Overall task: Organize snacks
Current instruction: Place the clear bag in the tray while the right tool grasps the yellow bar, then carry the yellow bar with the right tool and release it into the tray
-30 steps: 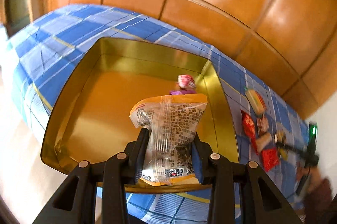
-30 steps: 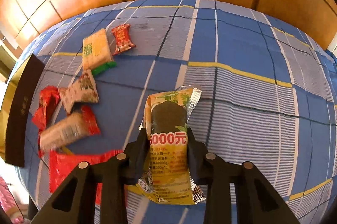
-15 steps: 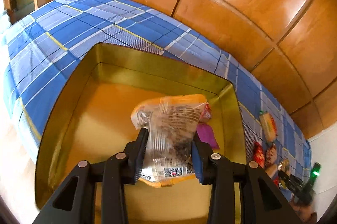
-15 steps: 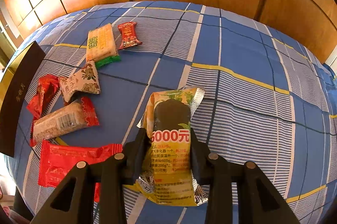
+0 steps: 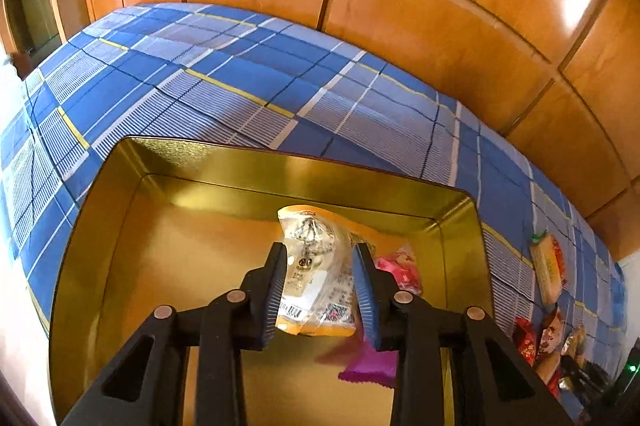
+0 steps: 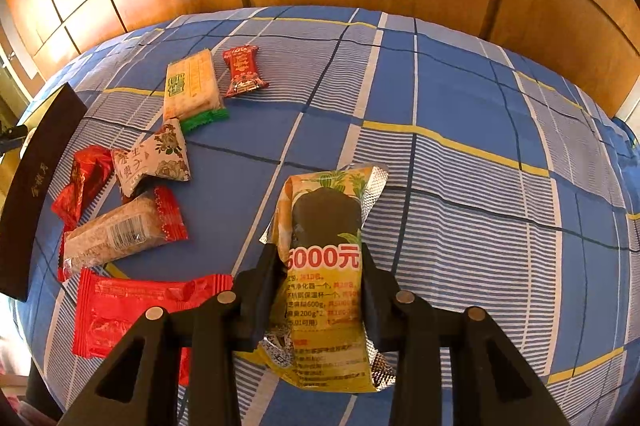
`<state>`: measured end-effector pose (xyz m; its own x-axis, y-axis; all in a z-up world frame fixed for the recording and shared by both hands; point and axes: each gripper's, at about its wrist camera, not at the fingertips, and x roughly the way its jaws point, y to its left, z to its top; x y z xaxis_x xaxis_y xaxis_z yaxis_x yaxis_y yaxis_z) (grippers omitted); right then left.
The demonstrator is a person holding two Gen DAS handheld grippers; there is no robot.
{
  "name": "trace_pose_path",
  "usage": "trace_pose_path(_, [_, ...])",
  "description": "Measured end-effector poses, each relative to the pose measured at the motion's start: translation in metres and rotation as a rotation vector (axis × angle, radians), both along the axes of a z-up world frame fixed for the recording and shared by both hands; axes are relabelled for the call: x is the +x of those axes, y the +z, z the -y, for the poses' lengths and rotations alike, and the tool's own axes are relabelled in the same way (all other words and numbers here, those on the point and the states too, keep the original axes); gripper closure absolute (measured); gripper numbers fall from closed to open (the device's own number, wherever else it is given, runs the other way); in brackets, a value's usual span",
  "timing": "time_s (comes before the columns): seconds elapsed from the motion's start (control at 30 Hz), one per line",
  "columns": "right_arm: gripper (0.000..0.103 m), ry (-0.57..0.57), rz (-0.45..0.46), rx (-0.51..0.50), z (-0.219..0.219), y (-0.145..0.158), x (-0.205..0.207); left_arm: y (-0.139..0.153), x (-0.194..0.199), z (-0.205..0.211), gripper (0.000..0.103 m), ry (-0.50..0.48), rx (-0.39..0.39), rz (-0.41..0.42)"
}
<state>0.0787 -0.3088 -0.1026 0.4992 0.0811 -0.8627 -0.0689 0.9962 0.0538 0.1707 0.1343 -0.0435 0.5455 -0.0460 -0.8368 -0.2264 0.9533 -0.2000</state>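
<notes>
hovering over the gold tin [image 5: 120, 209], left claw [image 5: 320, 290] is showing its fingers spread, a gap on each side of the clear orange-edged snack packet [image 5: 316, 266] sitting between them; whether the packet is resting on the tin floor or in the air, cannot tell. a pink wrapped sweet [image 5: 400, 266] is lying just right of the claw's right finger, a purple wrapper [image 5: 372, 366] peeking out beneath that finger, both inside the tin. right claw [image 6: 322, 290] is pinching a yellow snack bar packet [image 6: 324, 266] by its middle, packet end sticking forward past the fingertips above the blue plaid cloth [image 6: 480, 129]. left of this claw a loose group is lying on the cloth: big red packet [image 6: 132, 310] nearest, clear bar with red end [image 6: 124, 230], floral white packet [image 6: 154, 157], small red sweet [image 6: 82, 181], and farther ahead-left an orange cracker pack [image 6: 192, 85] beside a red candy [image 6: 242, 69]. dark tin wall [image 6: 36, 185] is standing at far left.
</notes>
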Motion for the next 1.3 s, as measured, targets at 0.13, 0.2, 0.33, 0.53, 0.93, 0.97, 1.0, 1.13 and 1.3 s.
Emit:
trace_pose_path(0.13, [0.065, -0.001, 0.006, 0.001, 0.000, 0.000, -0.001, 0.006, -0.023, 0.003, 0.069, 0.010, 0.033, 0.017])
trace_pose_path(0.2, [0.065, -0.002, 0.011, -0.004, 0.000, 0.000, -0.001, 0.011, -0.035, 0.005, 0.068, 0.012, 0.054, 0.037])
trace_pose_path(0.33, [0.065, -0.009, 0.020, -0.010, -0.001, 0.000, -0.003, 0.019, -0.062, 0.014, 0.066, 0.005, 0.091, 0.075])
trace_pose_path(0.53, [0.065, -0.019, 0.035, -0.025, -0.004, 0.001, -0.005, 0.026, -0.093, 0.027, 0.062, -0.025, 0.133, 0.113])
trace_pose_path(0.93, [0.065, -0.034, 0.065, -0.034, -0.006, 0.001, -0.009, 0.029, -0.125, 0.043, 0.056, -0.053, 0.155, 0.130])
trace_pose_path(0.97, [0.065, -0.036, 0.069, -0.034, -0.006, 0.001, -0.009, 0.029, -0.127, 0.044, 0.056, -0.053, 0.156, 0.130])
trace_pose_path(1.0, [0.065, -0.039, 0.071, -0.034, -0.006, 0.000, -0.010, 0.029, -0.128, 0.044, 0.055, -0.051, 0.155, 0.129])
trace_pose_path(1.13, [0.065, -0.050, 0.080, -0.038, -0.007, 0.000, -0.011, 0.027, -0.133, 0.044, 0.055, -0.051, 0.157, 0.120])
trace_pose_path(1.3, [0.065, -0.061, 0.095, -0.043, -0.008, 0.001, -0.012, 0.026, -0.141, 0.041, 0.052, -0.041, 0.170, 0.121])
